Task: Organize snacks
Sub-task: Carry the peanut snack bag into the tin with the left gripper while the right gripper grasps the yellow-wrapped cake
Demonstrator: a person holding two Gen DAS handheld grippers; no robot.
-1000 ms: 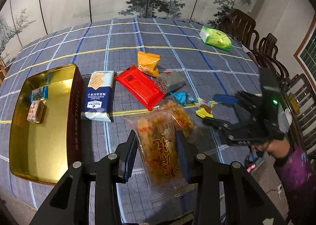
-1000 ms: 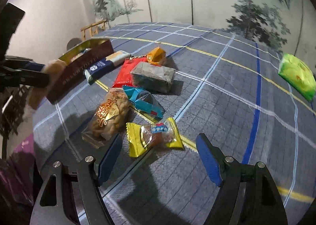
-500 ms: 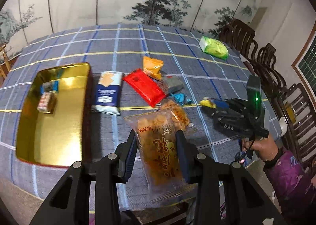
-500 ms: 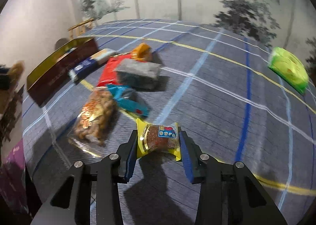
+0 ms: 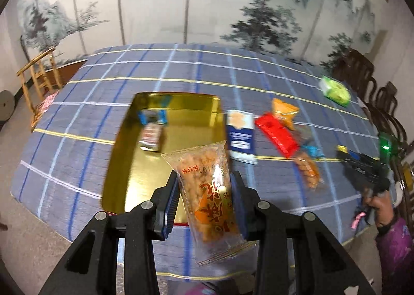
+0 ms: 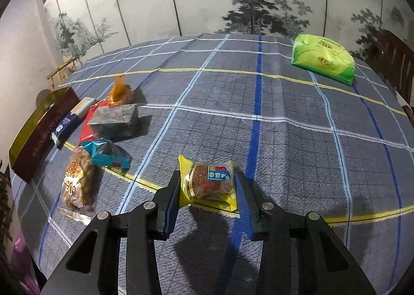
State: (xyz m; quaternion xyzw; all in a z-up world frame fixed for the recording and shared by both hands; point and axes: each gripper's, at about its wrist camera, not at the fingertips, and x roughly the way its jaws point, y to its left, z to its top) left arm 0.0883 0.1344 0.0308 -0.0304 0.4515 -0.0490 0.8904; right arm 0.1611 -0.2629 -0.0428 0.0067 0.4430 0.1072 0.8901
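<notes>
My left gripper (image 5: 205, 199) is shut on a clear bag of orange fried snacks (image 5: 209, 191), held above the near edge of the gold tin (image 5: 178, 160), which holds two small packets (image 5: 151, 126). My right gripper (image 6: 208, 188) is shut on a yellow-wrapped snack (image 6: 209, 182), lifted just off the checked tablecloth (image 6: 284, 103). In the left wrist view the right gripper (image 5: 362, 163) shows at the far right, held by a hand. On the cloth lie a blue-white cracker pack (image 5: 240, 134), a red packet (image 5: 276, 134), an orange bag (image 5: 283, 112) and a second fried-snack bag (image 6: 77, 181).
A green packet (image 6: 322, 60) lies at the far right of the table. A grey pack (image 6: 113, 117) and a blue packet (image 6: 107, 155) sit near the red one. Dark wooden chairs (image 5: 362, 80) line the right side, and a light chair (image 5: 41, 74) stands at the left.
The left gripper has carried the fried-snack bag leftward, over the gold tin. The right gripper has shut on the yellow-wrapped snack and raised it a little.
</notes>
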